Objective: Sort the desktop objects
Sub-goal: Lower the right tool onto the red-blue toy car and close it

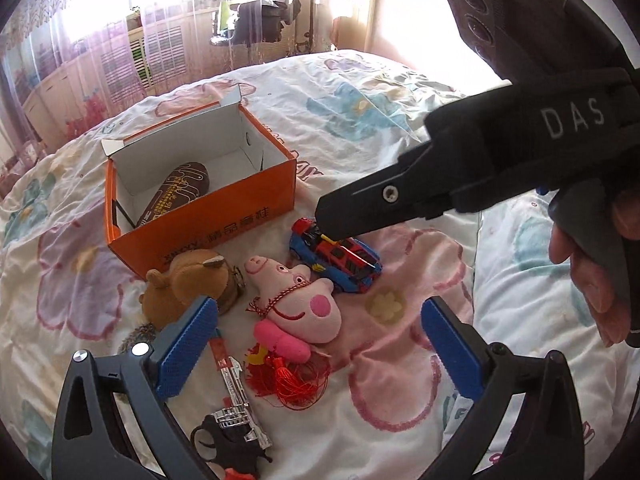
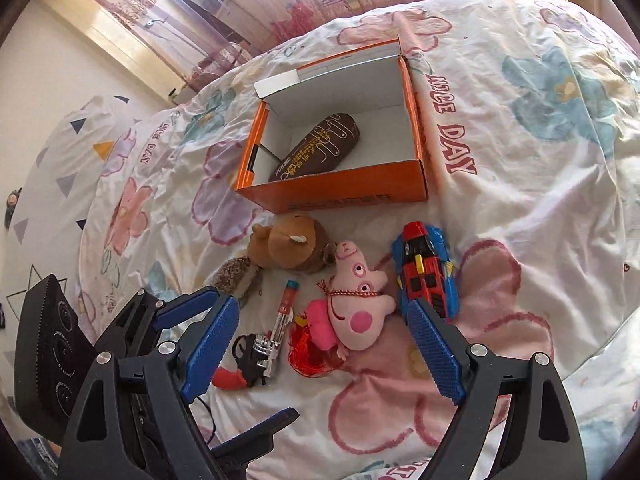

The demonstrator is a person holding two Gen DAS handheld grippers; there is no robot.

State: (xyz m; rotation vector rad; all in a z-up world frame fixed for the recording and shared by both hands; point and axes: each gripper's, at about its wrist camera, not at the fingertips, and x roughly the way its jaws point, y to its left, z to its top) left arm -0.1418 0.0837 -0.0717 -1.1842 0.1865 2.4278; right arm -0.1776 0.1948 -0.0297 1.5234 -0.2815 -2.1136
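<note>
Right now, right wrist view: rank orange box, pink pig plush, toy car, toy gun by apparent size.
1. orange box, clearly largest
2. pink pig plush
3. toy car and toy gun: look alike, not ranked

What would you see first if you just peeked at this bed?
Probably the orange box at the back, open, with a brown case inside. In front of it lies a row of toys: a pink pig, a red-and-blue car and a brown bear, with both open grippers, left and right, hovering above.
</note>
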